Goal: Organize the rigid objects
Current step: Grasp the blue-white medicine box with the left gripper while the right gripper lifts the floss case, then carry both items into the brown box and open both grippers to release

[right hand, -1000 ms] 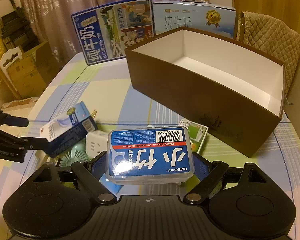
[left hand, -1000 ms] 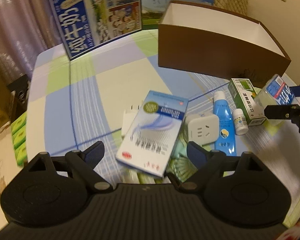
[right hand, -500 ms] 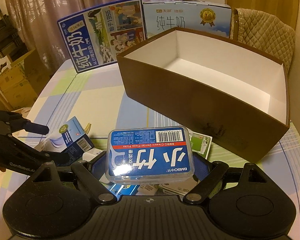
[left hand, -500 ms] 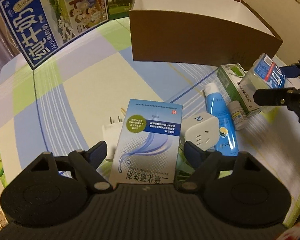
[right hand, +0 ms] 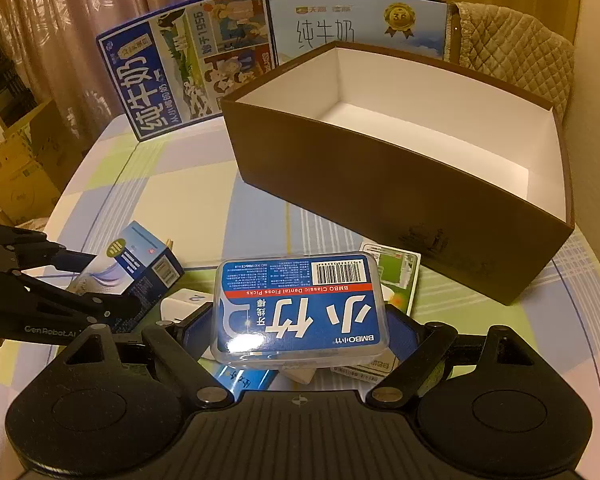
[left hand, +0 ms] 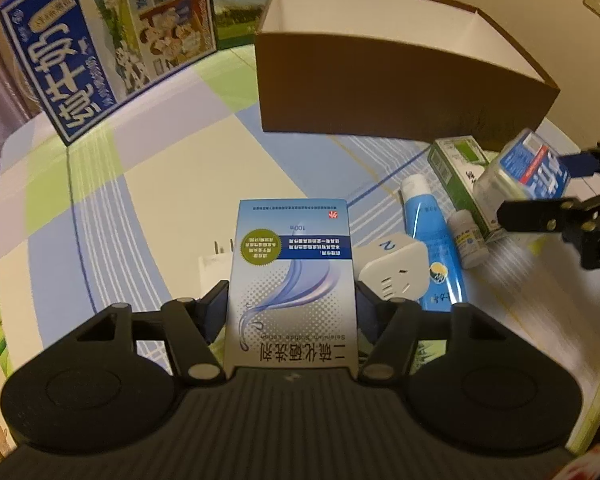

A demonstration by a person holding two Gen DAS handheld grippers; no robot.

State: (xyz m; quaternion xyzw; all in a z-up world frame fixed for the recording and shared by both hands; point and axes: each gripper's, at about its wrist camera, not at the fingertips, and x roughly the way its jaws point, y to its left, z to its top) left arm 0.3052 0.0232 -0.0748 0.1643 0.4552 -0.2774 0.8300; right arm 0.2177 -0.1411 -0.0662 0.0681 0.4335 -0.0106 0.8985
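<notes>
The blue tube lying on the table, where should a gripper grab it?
Grip the blue tube across its round middle, coming from above. It lies flat, cap end away, with the white plug adapter against one side and the small white bottle near the other, so the clearer upper half probably suits best.

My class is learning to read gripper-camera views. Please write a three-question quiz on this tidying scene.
1. True or false: the brown cardboard box with white lining already holds items.
2. Which gripper carries the clear plastic floss-pick case with the blue label? A left, B right.
3. Fill in: the light-blue rectangular medicine carton lies between the ____ gripper's jaws.

Key: 1 false, its visible interior is bare; 2 B, the right gripper; 3 left, jaws closing.
</notes>
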